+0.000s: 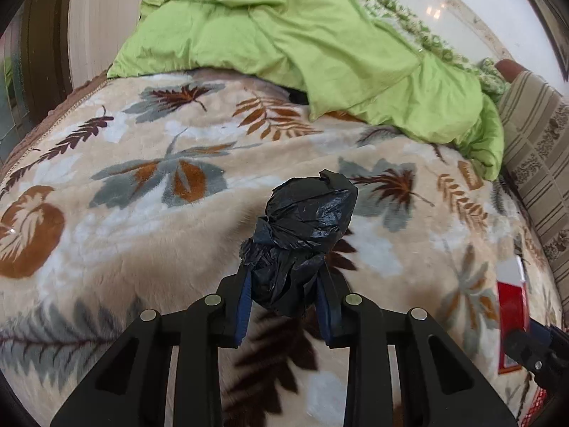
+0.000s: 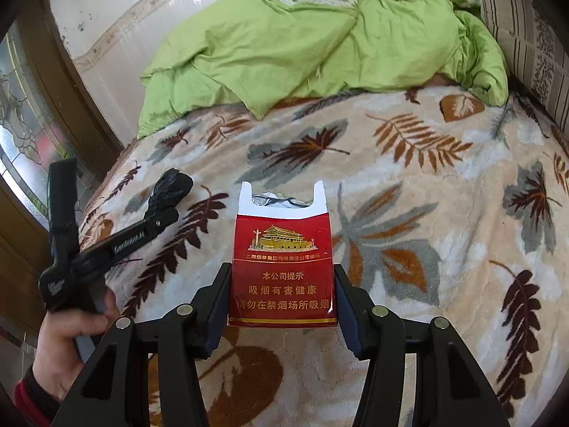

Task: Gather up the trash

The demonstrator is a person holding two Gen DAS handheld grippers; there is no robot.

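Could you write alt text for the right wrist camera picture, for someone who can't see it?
The right gripper holds an opened red cigarette pack upright between its two fingers, above a bed covered by a leaf-patterned blanket. At left, a person's hand holds the left gripper, which clamps a crumpled black plastic bag. A green quilt lies bunched behind.

Open leaf-print blanket [image 2: 409, 192] lay ahead of both my tools with room to pass, while the heaped green quilt [image 2: 284, 46] blocked the far end, a striped cushion [image 2: 533, 42] walled the right side, and my left gripper [image 2: 167, 192] crowded the left.
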